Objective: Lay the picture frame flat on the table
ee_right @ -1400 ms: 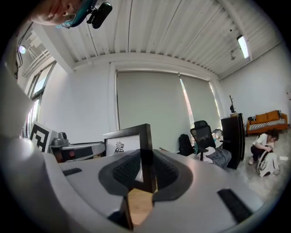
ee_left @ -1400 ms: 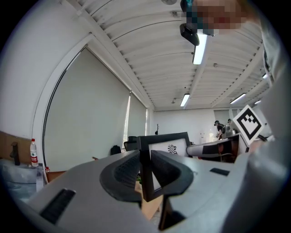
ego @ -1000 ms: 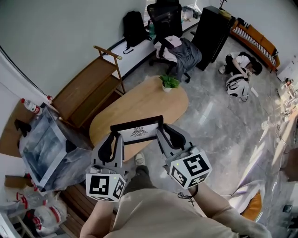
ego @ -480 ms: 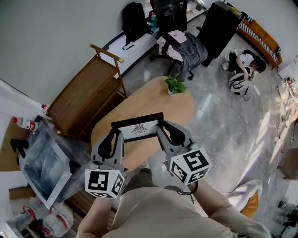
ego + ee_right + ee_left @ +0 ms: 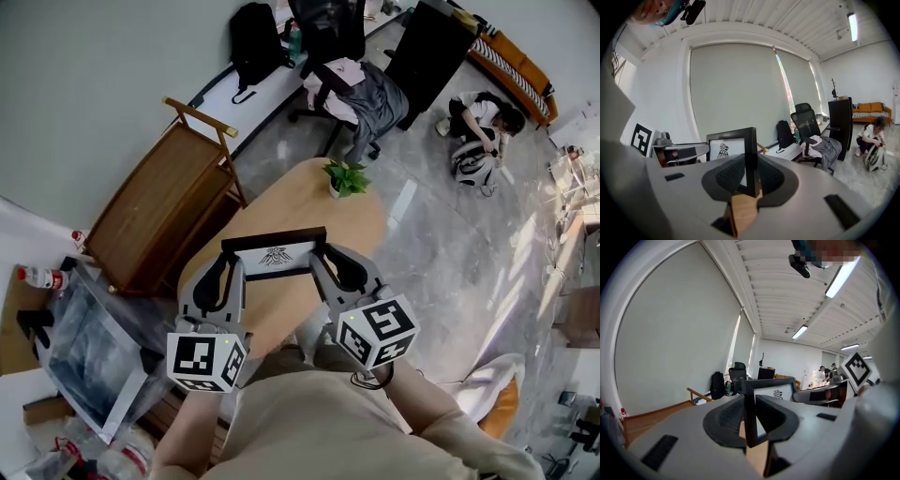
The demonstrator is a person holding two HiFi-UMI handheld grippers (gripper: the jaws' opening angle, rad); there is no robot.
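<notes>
A black picture frame [image 5: 274, 254] with a white mat and a small dark emblem is held upright in the air over the oval wooden table [image 5: 300, 211]. My left gripper [image 5: 227, 274] is shut on the frame's left edge [image 5: 749, 413]. My right gripper [image 5: 319, 264] is shut on its right edge [image 5: 751, 161]. In both gripper views the dark pads press against the black moulding. A small potted plant [image 5: 345, 176] stands at the table's far end.
A wooden rack [image 5: 155, 211] stands left of the table. An office chair draped with clothes [image 5: 361, 89] and a black backpack [image 5: 248, 37] are beyond it. A person sits on the floor [image 5: 478, 131] at the far right. Plastic-wrapped items [image 5: 80, 352] lie at lower left.
Both grippers have carried the frame forward, out over the table. The grip on both edges is unchanged.
</notes>
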